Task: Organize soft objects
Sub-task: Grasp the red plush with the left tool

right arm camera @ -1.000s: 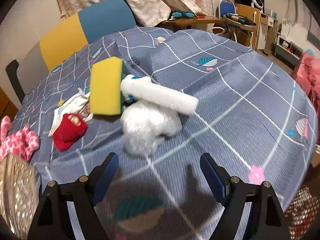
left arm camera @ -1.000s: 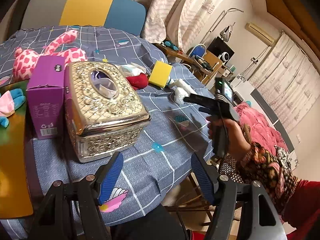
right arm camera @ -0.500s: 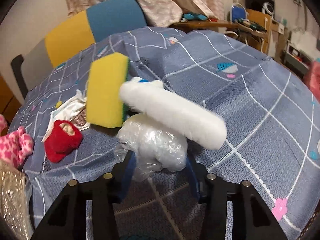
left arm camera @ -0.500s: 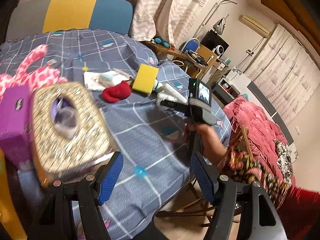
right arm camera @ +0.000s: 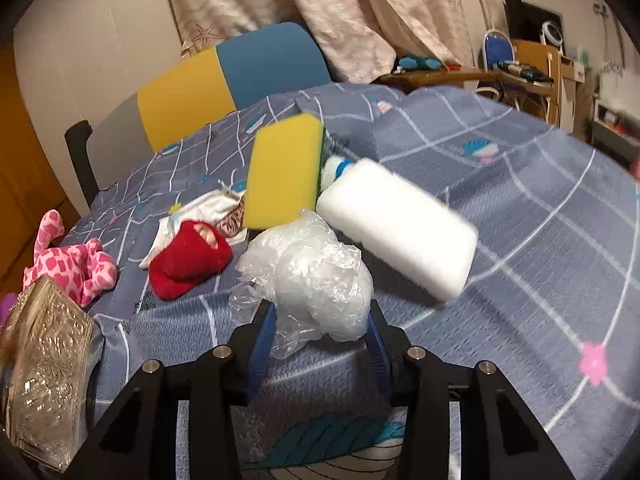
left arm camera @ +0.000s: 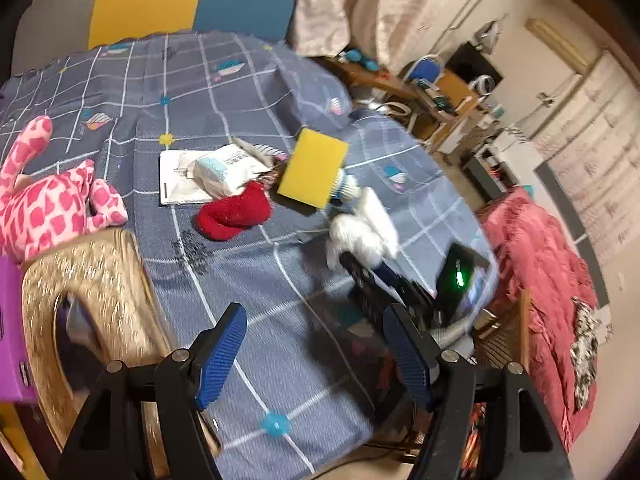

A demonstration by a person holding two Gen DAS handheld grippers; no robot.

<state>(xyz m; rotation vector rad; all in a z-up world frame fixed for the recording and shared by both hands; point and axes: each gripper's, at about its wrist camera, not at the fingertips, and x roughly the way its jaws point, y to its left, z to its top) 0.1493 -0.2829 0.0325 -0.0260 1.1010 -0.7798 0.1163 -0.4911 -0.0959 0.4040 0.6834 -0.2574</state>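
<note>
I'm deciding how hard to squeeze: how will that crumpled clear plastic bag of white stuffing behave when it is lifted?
The crumpled clear plastic bag of white stuffing sits between the right gripper pads, whose jaws have just been closing. It looks puffy, so probably light and squashy. The glossy film may slip. Its loose wrinkled edge will likely flop.

Plastic bundle (right arm camera: 316,276) sits between my right jaws; sponge (right arm camera: 286,172) at eleven o'clock behind; foam block (right arm camera: 400,228) at one; sock (right arm camera: 188,260) at ten.

Checked blue tablecloth (right arm camera: 520,216), red sock (right arm camera: 188,268), yellow sponge (right arm camera: 286,172), pink plush (right arm camera: 76,268)
</note>
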